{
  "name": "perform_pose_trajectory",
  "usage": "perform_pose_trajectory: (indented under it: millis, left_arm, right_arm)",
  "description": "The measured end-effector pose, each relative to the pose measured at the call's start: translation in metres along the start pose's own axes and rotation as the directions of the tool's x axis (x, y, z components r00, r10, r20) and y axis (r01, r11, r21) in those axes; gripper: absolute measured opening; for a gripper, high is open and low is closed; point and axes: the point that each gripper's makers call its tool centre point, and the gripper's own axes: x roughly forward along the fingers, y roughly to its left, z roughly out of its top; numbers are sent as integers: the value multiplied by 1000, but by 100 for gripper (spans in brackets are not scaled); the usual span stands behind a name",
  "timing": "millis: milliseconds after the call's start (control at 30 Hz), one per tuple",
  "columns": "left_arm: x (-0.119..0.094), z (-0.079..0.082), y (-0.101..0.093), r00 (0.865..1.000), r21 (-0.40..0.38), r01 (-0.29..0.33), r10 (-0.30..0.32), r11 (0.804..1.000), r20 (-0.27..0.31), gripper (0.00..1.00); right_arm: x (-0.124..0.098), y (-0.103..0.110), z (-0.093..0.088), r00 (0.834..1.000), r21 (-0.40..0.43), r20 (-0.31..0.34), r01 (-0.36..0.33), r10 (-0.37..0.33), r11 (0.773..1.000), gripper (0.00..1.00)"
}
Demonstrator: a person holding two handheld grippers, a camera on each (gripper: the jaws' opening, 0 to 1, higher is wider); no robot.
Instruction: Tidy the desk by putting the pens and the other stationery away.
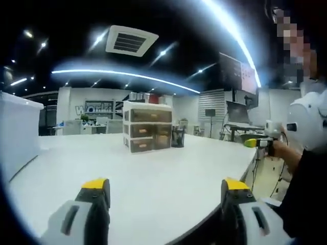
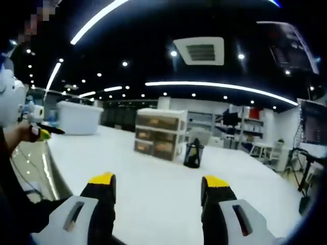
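My left gripper [image 1: 165,186] hovers open above the near part of the white desk [image 1: 168,173], with nothing between its yellow-tipped jaws. Farther back on the desk stands a small beige drawer unit [image 1: 146,127], and a black mesh pen holder [image 1: 178,138] stands just to its right. My right gripper [image 2: 159,181] is also open and holds nothing, over the same desk [image 2: 153,168]. It faces the drawer unit [image 2: 161,133] and the pen holder [image 2: 193,153]. Each gripper appears at the edge of the other's view, held by a hand: the right gripper [image 1: 259,142] and the left gripper [image 2: 42,132].
A large white bin [image 1: 18,130] [image 2: 77,117] sits on the desk's far side. The desk edge [image 1: 245,171] runs beside the person, whose sleeve [image 1: 306,199] is at the right. Office desks and monitors [image 1: 237,112] stand beyond.
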Motion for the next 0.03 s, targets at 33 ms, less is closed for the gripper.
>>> perform_pose_trajectory:
  millis: [33]
  left_arm:
    - [-1,1,0,1000,2,-1,1,1000,2,88]
  right_arm:
    - [0,0,0,1000,0,0,0,0,1000,64]
